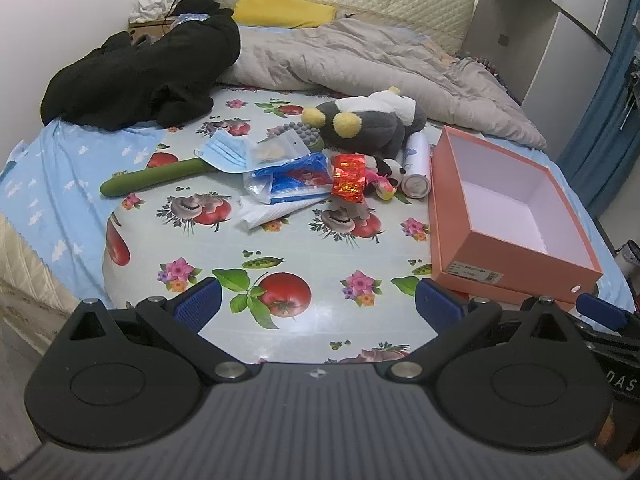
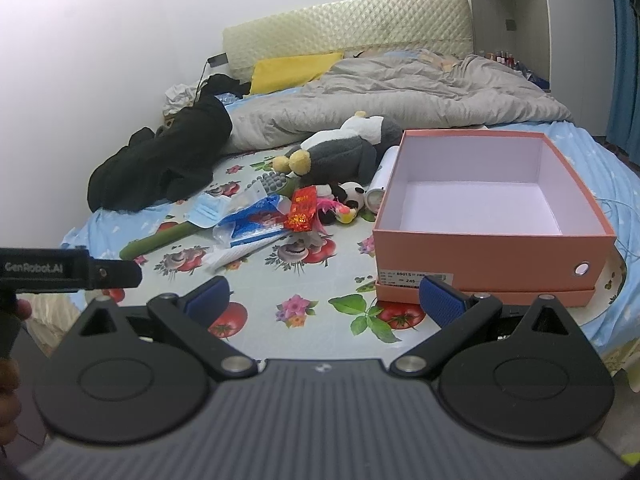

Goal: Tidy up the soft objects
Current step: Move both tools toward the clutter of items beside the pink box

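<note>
On the vegetable-print cloth [image 1: 304,240] lies a pile: a grey plush toy [image 1: 368,120] [image 2: 344,152] with yellow ears, a small panda plush [image 1: 390,168] [image 2: 352,194], a pink plush piece [image 1: 380,184], a blue face mask [image 1: 226,152], a red foil packet [image 1: 349,176] [image 2: 302,210] and blue-white bags [image 1: 296,180]. An empty salmon box [image 1: 516,256] [image 2: 492,256] stands to the right. My left gripper [image 1: 318,300] is open, well short of the pile. My right gripper [image 2: 324,296] is open too, near the box's front corner. Neither holds anything.
A green long-handled brush [image 1: 160,178] and a white spray can [image 1: 416,164] lie in the pile. A black garment [image 1: 148,76], grey quilt [image 1: 360,56] and yellow pillow [image 1: 284,10] are behind. The bed edge drops off at left. A hand shows at the right wrist view's left edge.
</note>
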Available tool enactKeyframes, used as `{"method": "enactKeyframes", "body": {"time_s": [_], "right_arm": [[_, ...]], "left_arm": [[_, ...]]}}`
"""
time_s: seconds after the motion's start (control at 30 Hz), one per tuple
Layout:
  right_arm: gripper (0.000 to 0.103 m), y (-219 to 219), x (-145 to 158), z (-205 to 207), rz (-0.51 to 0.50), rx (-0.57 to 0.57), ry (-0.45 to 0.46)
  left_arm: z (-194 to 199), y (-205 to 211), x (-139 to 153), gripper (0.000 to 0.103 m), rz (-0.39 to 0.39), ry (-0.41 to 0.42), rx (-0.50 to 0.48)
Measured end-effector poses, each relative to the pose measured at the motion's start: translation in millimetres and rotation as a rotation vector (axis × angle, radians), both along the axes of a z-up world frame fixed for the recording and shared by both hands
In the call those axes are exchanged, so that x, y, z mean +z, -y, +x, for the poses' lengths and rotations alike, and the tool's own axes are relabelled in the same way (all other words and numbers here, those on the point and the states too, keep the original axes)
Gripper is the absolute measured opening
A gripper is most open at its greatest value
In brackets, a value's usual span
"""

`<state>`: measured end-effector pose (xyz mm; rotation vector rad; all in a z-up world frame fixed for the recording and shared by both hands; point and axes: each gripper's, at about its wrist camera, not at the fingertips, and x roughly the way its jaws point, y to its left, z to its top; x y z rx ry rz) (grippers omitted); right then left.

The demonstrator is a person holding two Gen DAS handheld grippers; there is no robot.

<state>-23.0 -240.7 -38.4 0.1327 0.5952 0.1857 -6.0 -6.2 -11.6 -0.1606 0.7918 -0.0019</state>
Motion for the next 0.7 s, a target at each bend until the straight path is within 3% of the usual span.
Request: {"method": "enactKeyframes", "body": {"time_s": [0.7], "right_arm": [[0.103, -4, -9, 12, 0.018, -0.012, -0.031]], "left_arm": [[16, -21, -14, 0.103, -0.025, -0.025, 0.012]]}}
